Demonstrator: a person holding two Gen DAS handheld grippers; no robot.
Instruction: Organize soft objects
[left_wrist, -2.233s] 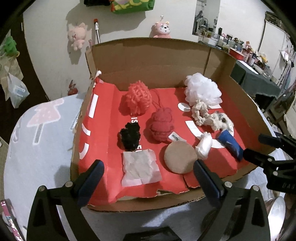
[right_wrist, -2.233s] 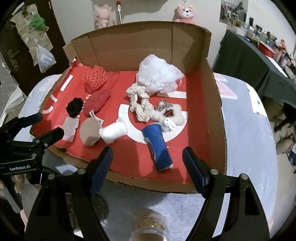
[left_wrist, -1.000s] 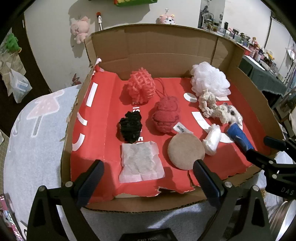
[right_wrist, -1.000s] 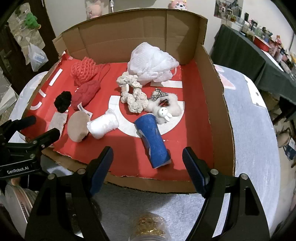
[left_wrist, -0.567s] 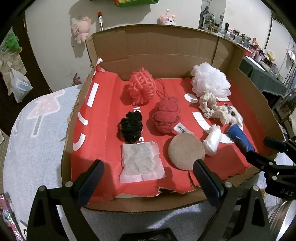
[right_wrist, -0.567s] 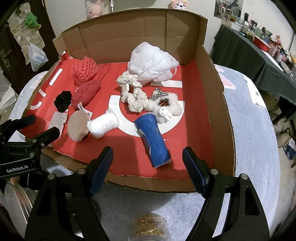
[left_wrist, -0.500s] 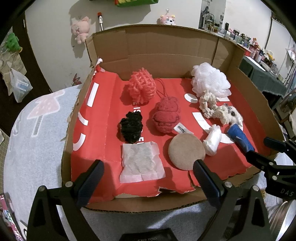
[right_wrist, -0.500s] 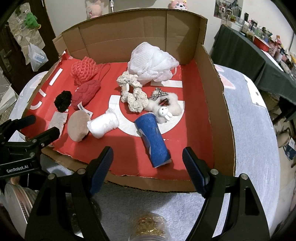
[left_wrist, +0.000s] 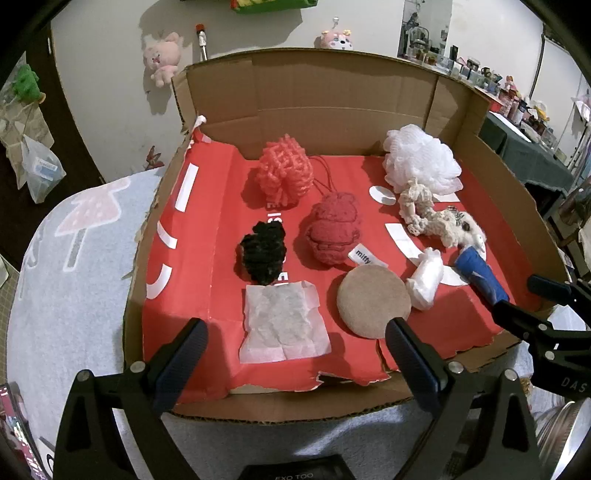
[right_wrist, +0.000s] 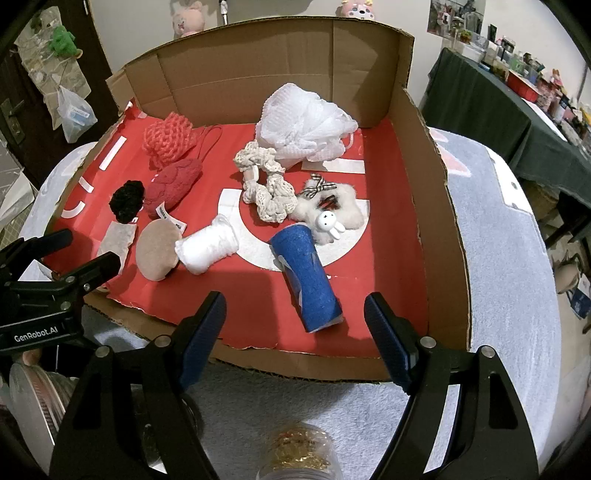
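My left tongs (left_wrist: 293, 345) hang wide apart with nothing in them, just above the near edge of the cardboard box (left_wrist: 332, 92). My right tongs (right_wrist: 295, 317) are spread wide and bare too, over the same low front edge.

The box sits on the worktop (right_wrist: 509, 258), which has a fuzzy grey cover. The box has tall walls at the back and on the right. The front wall is low and torn, so I can get in from there.

The soft things all lie on the red floor inside. A white paper square (left_wrist: 282, 325) and a round tan pad (left_wrist: 373, 301) lie closest to my left tongs. Behind them sit a black puff (left_wrist: 262, 251), a dark red fuzzy lump (left_wrist: 334, 232) and a pink net ball (left_wrist: 286, 171).

A blue roll (right_wrist: 308, 278) lies closest to my right tongs. A white roll (right_wrist: 208, 249) lies left of it. A fluffy bunny clip (right_wrist: 330, 216) touches the blue roll's far end. A cream scrunchie (right_wrist: 266, 184) and a white net ball (right_wrist: 304, 125) sit further back.

There is bare red floor to the right of the blue roll and along the left wall.
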